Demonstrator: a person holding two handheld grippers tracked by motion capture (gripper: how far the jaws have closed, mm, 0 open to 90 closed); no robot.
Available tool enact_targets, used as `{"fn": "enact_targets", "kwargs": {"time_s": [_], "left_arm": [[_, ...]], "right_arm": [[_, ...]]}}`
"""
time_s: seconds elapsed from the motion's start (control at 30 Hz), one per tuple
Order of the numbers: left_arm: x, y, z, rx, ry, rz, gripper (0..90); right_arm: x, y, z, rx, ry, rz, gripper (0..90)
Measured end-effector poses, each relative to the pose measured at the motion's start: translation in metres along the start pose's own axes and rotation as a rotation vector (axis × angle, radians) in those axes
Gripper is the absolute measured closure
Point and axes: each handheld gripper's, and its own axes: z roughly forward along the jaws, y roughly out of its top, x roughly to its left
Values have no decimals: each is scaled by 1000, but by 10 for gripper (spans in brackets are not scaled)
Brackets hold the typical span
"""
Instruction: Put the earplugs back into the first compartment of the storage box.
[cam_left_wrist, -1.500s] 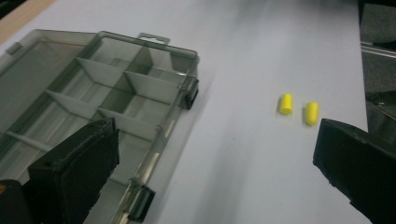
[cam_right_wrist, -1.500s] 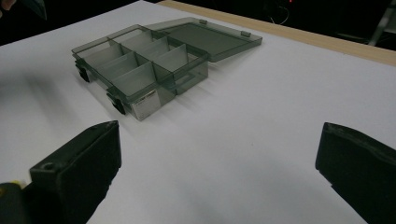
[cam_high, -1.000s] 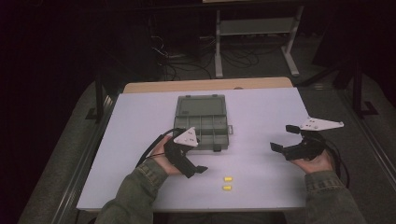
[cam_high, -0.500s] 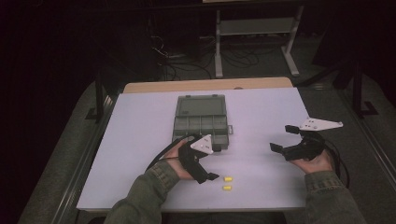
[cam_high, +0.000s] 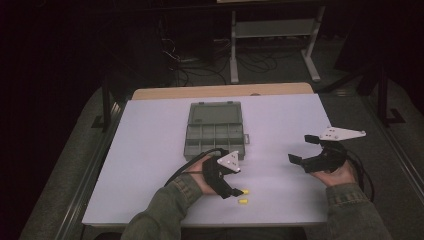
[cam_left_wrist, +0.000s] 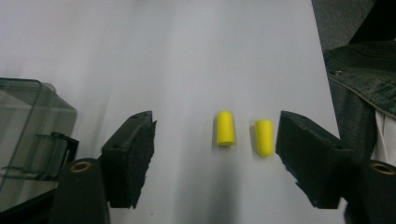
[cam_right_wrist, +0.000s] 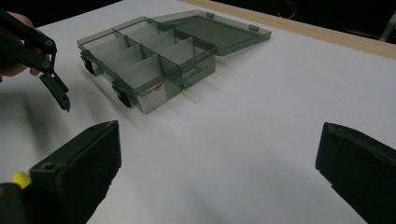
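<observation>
Organizer box (cam_high: 214, 131) is the landmark: lid open, flat on the white table (cam_high: 150, 150). A pale label on its front wall (cam_right_wrist: 154, 98), print too small to read. Two yellow earplugs (cam_left_wrist: 225, 128) (cam_left_wrist: 264, 137) lie on the table just in front of the box, side by side, not touching. Left gripper (cam_high: 231, 191) is over them w/ jaws apart, both plugs between the pads, neither pressed; jaws have just been closing. Right gripper (cam_high: 303, 151) sits well to the box's right, jaws wide apart w/ bare table between.
</observation>
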Motion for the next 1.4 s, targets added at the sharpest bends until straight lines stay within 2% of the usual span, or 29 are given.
{"fn": "enact_targets", "kwargs": {"time_s": [0.27,0.4,0.6,0.7,0.87,1.0,1.07,1.2,1.4], "left_arm": [[0,4,12,23,-20,25,389],[0,4,17,38,-36,22,470],[0,4,23,55,-37,39,574],[1,4,25,62,-33,35,624],[3,4,28,67,-60,20,679],[2,4,30,75,-63,21,756],[2,5,31,83,-64,25,794],[3,6,28,87,-63,26,812],[10,9,9,55,-39,22,814]], "right_arm": [[0,0,0,-1,2,2,0],[0,0,0,-2,5,2,0],[0,0,0,-2,11,3,0],[0,0,0,-1,12,4,0],[0,0,0,-3,8,4,0],[-1,0,0,-1,7,8,0],[0,0,0,1,6,6,0],[-1,0,0,1,6,8,0],[-1,-1,-1,0,3,10,0]]}}
